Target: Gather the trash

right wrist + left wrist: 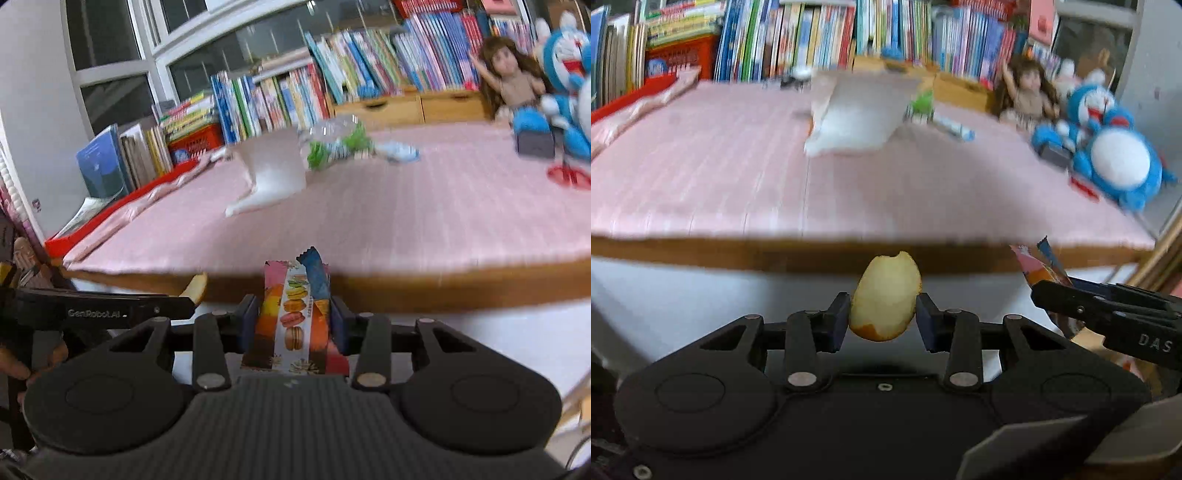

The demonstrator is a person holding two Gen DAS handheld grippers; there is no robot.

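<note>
My left gripper (882, 317) is shut on a pale, bitten apple piece (885, 297), held in front of the table's wooden edge. My right gripper (293, 319) is shut on a colourful macaron snack wrapper (293, 314), which stands upright between the pads. In the left wrist view the right gripper (1108, 306) shows at the right with the wrapper (1034, 262) sticking up. In the right wrist view the left gripper (110, 308) shows at the left with the apple piece's tip (195, 288). Both grippers are off the table, just before its near edge.
The table has a pink cloth (738, 166). On it lie a white bag (857, 118), a clear bottle with a green label (336, 142) and a small blue-white packet (400, 153). A doll (1028, 96), blue plush toys (1119, 158) and rows of books (812, 37) stand at the back.
</note>
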